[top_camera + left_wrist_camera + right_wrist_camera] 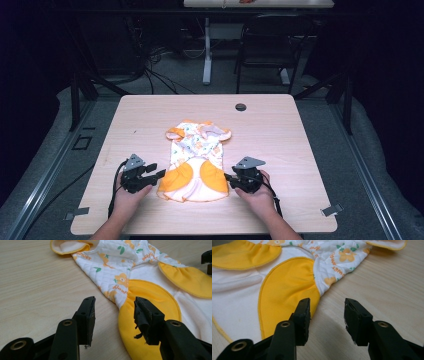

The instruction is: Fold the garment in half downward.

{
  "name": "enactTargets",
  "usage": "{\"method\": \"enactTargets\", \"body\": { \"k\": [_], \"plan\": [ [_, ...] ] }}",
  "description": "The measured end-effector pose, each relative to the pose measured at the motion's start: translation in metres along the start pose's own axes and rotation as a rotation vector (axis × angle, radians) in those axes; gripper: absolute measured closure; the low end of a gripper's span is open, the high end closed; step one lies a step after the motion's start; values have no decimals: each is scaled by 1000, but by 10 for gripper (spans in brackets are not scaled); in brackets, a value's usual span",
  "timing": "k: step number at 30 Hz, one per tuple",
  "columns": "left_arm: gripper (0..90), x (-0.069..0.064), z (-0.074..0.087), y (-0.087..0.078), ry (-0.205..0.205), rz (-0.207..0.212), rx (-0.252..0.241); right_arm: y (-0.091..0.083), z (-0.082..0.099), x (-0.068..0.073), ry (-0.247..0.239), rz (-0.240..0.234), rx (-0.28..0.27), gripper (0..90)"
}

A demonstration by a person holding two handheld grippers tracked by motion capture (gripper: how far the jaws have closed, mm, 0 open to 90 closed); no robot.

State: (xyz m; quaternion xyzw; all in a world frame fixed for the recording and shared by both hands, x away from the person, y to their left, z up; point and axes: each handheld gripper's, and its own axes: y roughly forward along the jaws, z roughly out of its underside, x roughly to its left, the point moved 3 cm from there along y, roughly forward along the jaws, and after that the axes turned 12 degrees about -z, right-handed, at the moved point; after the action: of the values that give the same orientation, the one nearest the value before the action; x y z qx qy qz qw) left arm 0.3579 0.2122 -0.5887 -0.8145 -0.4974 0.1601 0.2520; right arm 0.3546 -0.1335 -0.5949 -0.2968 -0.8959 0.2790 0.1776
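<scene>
Jaws on both the left gripper [156, 174] and right gripper [228, 178] stand apart, empty, flanking the baby garment [196, 161] lying flat mid-table [280, 140]; I'd pinch each yellow side panel [150, 315] at its edge, symmetrically, one layer deep.

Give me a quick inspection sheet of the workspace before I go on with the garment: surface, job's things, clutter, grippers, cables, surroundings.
Surface: light wooden table, with a round cable hole near the far edge.
Job's things: one small white and orange printed garment lying flat mid-table, orange panels toward the person.
Clutter: nothing seen.
Grippers: left gripper open at the garment's left edge; right gripper open at its right edge; fingers of neither pinch cloth.
Cables: a black cable loops from the left gripper; loose cables lie on the floor beyond.
Surroundings: dark room, a chair and another table's leg behind.
</scene>
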Motion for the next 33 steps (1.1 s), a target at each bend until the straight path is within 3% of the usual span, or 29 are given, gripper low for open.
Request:
{"method": "enactTargets", "body": {
  "k": [4, 9, 16, 21, 27, 33],
  "plan": [
    [552, -2, 1, 1, -8, 21, 7, 1, -1, 1, -5, -5, 4, 623],
    [596, -8, 1, 2, 20, 47, 9, 2, -3, 4, -16, -18, -1, 672],
    [663, -13, -2, 3, 43, 10, 21, 4, -8, 10, -43, -19, -4, 722],
    [750, -17, -3, 5, 37, 44, 27, 8, -11, 15, -53, -26, 3, 768],
    [885, -25, -3, 7, 74, 60, 39, 13, -13, 20, -54, -46, 14, 851],
    [899, -32, 1, 15, 130, 62, 78, 19, -12, 24, -81, -68, 49, 893]
  ]
}}
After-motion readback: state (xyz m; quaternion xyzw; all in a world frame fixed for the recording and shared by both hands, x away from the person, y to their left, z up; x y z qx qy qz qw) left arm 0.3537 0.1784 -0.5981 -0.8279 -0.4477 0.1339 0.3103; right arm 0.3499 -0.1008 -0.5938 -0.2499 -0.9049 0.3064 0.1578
